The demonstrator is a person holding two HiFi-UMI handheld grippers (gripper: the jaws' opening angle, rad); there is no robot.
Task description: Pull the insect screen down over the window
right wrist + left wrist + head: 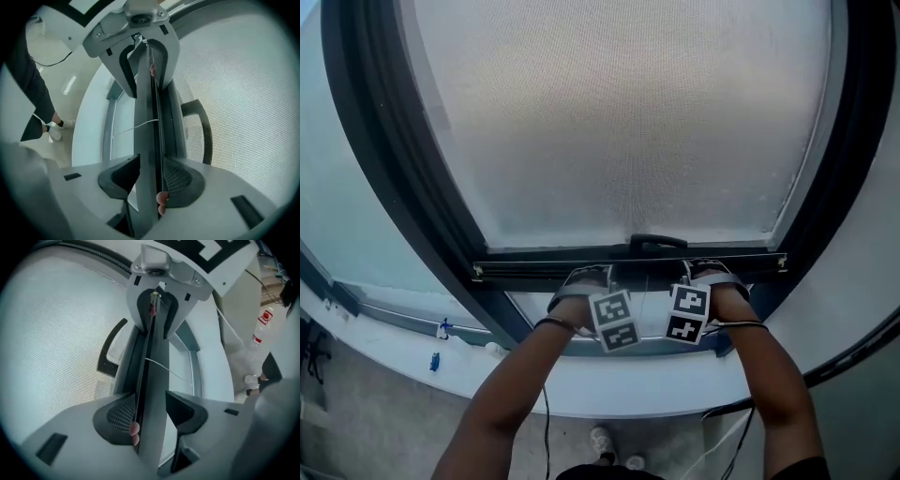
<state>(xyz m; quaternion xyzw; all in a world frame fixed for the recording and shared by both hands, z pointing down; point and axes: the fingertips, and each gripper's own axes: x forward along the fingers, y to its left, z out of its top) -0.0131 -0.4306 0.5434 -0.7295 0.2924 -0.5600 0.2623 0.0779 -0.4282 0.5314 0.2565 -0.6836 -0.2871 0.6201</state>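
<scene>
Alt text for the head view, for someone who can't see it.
The left hand-held gripper and right hand-held gripper clamp the insect screen's bottom bar either side of its black handle; the mesh covers most of the window.

Left gripper (152,417): pale grey moulded shell with a dark rectangular recess (50,447). It has two black wedge-shaped jaw pads, and one pad face is finely dimpled. A round screw (139,19) is set in its grey head, as the right gripper view shows.

Right gripper (149,182): same build and colours.

Left marker cube (615,322) and right marker cube (688,314): white, printed with black square patterns.

Worn items: a thin black band on the left wrist (551,323) and another on the right wrist (741,325); grey hand straps (574,292); a dark short sleeve (802,466); light shoes (602,439).

Cabling: a thin dark cable (546,412) under the left forearm and a pale cable (737,442) beside the right.
</scene>
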